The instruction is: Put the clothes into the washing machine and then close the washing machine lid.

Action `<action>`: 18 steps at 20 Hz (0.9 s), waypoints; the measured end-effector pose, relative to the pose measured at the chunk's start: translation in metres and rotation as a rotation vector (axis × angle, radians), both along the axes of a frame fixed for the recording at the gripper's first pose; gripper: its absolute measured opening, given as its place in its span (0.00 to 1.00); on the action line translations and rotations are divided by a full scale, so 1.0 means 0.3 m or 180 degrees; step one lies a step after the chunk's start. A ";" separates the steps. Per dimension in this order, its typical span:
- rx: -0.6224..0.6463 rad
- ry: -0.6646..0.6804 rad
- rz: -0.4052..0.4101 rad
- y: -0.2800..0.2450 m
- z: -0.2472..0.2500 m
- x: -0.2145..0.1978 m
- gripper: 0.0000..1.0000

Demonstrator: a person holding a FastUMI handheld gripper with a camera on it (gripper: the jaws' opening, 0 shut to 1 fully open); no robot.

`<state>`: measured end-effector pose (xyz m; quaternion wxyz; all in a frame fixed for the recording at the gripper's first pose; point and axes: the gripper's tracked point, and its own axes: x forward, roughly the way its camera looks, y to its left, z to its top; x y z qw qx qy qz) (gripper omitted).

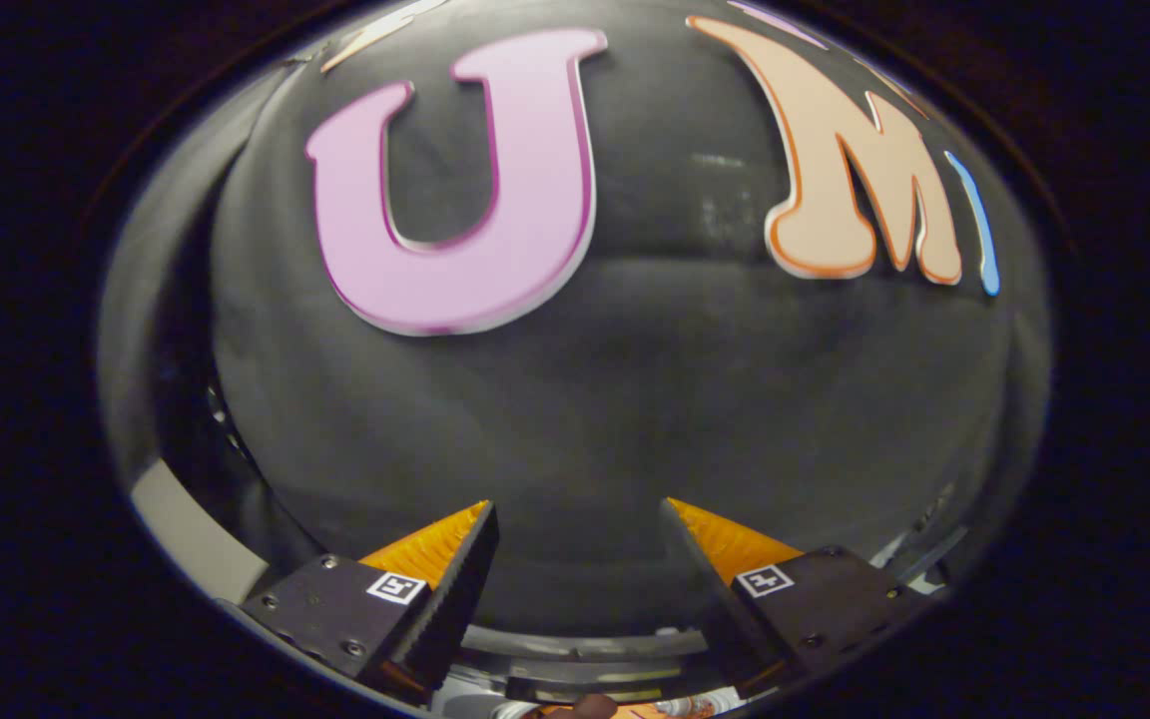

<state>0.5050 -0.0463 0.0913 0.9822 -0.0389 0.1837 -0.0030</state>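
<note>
My gripper (pixel 580 519) stands open, its two fingers (pixel 455 579) spread wide with nothing between them. It points at the black cloth wall (pixel 615 419) of the booth, which lies just ahead and beyond the fingers. Below and between the finger bases, a curved pale and dark rim (pixel 585 649) peeks out; I cannot tell if it belongs to the washing machine. Under that rim a small scrap of orange and white stuff (pixel 675 707) shows, too little of it to name.
A pale strip (pixel 191 534) and a dark metal frame edge run down the wall's left side. On the right, thin pale bars (pixel 924 559) show beside the right finger.
</note>
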 end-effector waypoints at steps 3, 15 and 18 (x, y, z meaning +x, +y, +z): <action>0.0063 -0.0032 0.0147 0.046 -0.003 0.037 0.99; 0.0057 -0.0352 0.0113 0.043 0.029 0.050 1.00; 0.0059 -0.0315 0.0077 0.039 0.028 0.053 1.00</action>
